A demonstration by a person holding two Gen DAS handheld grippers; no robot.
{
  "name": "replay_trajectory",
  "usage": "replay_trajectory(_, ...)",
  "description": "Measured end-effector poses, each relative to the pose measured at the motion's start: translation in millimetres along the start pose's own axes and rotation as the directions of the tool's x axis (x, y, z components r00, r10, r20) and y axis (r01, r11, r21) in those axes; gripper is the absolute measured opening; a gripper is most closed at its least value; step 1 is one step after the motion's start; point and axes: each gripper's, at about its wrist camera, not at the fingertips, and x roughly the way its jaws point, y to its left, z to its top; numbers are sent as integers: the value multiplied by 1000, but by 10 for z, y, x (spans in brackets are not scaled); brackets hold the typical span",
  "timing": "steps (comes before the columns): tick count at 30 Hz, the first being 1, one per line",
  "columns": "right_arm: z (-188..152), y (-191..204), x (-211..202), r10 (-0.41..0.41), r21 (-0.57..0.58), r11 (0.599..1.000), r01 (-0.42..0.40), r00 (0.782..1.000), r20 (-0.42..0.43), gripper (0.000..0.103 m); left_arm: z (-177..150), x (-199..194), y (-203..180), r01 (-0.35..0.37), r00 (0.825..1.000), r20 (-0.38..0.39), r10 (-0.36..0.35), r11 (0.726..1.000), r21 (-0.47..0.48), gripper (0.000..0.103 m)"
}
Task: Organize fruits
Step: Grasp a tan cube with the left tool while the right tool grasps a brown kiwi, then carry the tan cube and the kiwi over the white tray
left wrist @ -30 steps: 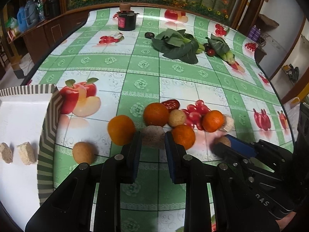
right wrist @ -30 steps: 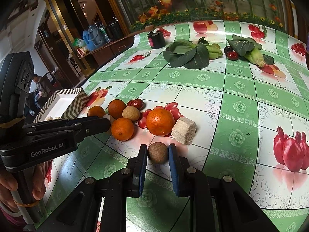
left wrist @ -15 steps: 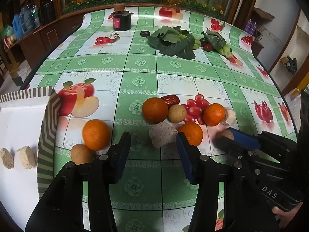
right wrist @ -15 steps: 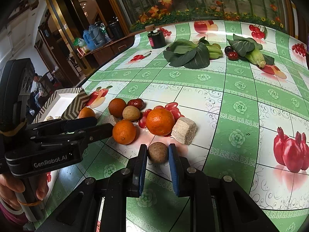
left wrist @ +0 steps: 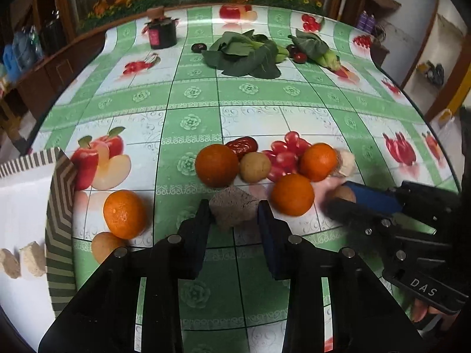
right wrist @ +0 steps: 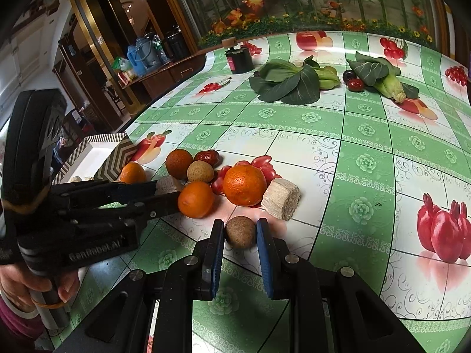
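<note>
oranges (left wrist: 217,165): I count 4
round brown fruits (left wrist: 255,167): 3
red date (left wrist: 242,147): 1
beige blocks (left wrist: 234,211): 4, two inside the box (left wrist: 60,206)
grippers: my 2

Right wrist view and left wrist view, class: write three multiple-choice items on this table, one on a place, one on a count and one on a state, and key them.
1. What sits between the fingers of the right gripper?
A. an orange
B. a round brown fruit
C. a red date

2. How many oranges lie on the table?
A. two
B. six
C. four

3. How does the black jar stand?
A. upright
B. on its side
C. upside down

Key: 1 B, the brown ball fills the gap between the blue pads. 2 C, three in the cluster and one near the striped box. 3 A, its stopper points up.
</note>
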Motion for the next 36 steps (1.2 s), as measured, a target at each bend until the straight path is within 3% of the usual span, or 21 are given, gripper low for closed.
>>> replay_trajectory(8,-33,52,-36,-19,-16,1000,19,1000,7,22,-104,-278,23,7,999,39,-6,1000,-15,31)
replay_trajectory(15,-71,267,-204,21,-29,999,-20,999,38,22,-243,-651,103,-10,996,84,10,1000,-4,31)
replay_trajectory(22,-77,624,-248,80,-50,996,-78,995,57,21,-415,-958,405,-97,987,125,99,995,-22,31)
replay_trajectory(36,38,1375,-92,168,-128,978,-162,985,36,21,-744,-1235,1180,-233,959,136,247,966,-116,32)
